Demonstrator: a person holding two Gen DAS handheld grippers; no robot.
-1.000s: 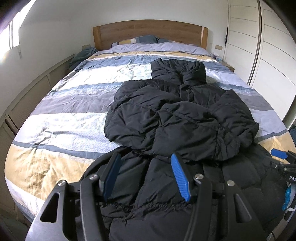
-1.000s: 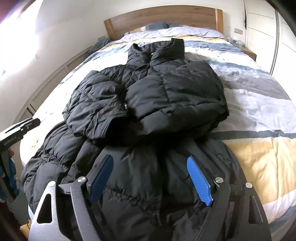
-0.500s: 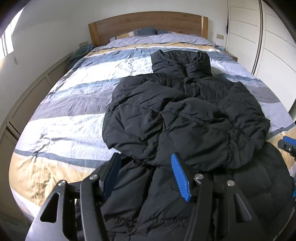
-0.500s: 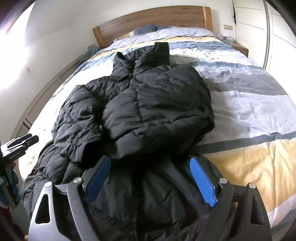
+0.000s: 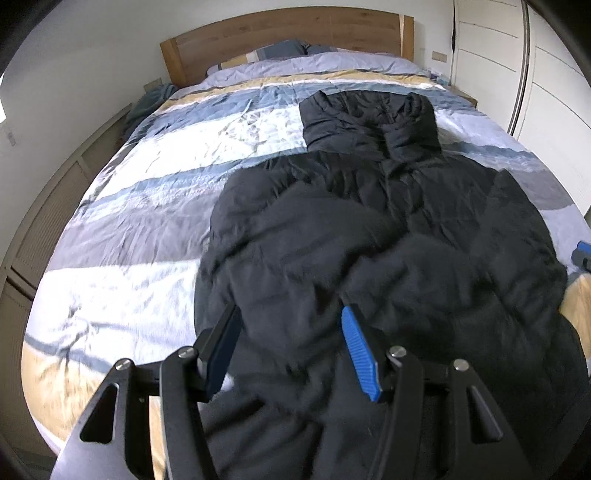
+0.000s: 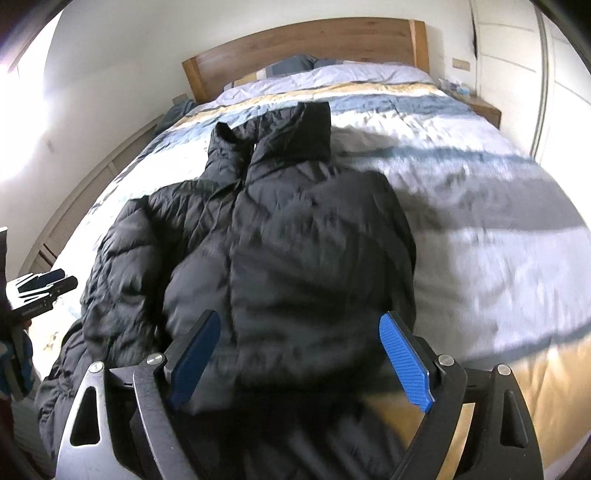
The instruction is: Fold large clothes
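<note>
A black puffer jacket (image 5: pixel 369 221) lies front up on the striped duvet (image 5: pixel 147 206), its hood toward the headboard and both sleeves folded across the chest. My left gripper (image 5: pixel 290 317) hovers over the jacket's lower left part, open, with the fabric below its blue pads and not pinched. My right gripper (image 6: pixel 299 319) stands open wider over the jacket (image 6: pixel 295 240) at its lower right, with nothing clamped. The left gripper (image 6: pixel 48 284) shows at the left edge of the right wrist view. A blue tip of the right gripper (image 5: pixel 583 254) shows at the right edge of the left wrist view.
The bed has a wooden headboard (image 5: pixel 288 33) with pillows (image 5: pixel 291 50) in front of it. White wardrobe doors (image 5: pixel 535 74) line the right side, and a nightstand (image 6: pixel 484 109) stands beside them. Low cabinets (image 5: pixel 55 206) run along the left wall.
Both grippers have moved forward over the jacket toward the headboard, so the hem has slid out of view under them. The right jaws stand slightly wider. The jacket itself lies as before.
</note>
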